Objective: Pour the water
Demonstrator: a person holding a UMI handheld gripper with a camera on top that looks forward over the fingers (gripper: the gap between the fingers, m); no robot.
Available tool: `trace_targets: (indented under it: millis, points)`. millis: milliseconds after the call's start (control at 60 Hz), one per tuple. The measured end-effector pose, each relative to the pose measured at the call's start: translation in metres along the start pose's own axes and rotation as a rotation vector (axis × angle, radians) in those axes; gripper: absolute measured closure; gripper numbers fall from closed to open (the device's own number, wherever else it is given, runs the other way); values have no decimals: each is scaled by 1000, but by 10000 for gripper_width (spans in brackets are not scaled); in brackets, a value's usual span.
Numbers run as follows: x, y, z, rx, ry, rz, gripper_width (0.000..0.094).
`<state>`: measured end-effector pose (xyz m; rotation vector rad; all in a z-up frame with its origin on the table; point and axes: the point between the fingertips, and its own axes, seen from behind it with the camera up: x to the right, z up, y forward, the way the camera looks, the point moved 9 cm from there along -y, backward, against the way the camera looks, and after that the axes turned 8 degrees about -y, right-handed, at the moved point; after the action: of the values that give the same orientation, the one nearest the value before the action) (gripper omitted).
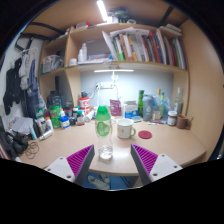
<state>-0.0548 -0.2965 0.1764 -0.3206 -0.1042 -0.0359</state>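
Note:
A clear glass (105, 152) stands near the front edge of the pale desk (170, 145). Right behind it is a green plastic bottle (103, 122) with a red cap, upright. A white mug (125, 128) sits just to the right of the bottle. My gripper (104, 163) is open, its purple pads (63, 161) spread wide at either side of the desk's front edge. The glass is just ahead of the fingers and between their lines, with wide gaps on both sides. Nothing is held.
Several bottles and jars (62, 112) crowd the back left of the desk, more bottles (160, 106) at the back right. A red coaster (145, 133) lies right of the mug. Shelves of books (140, 45) hang above. Cables (28, 150) lie at the desk's left.

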Motion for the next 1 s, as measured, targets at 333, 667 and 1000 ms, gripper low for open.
trace_targets:
  millis: [333,667,1000]
  points:
    - [-36,184,-24,81,-7,-43,145]
    - [-19,206,-17,21,-10,-100,582]
    - [-44,236,91,-30,731,225,603]
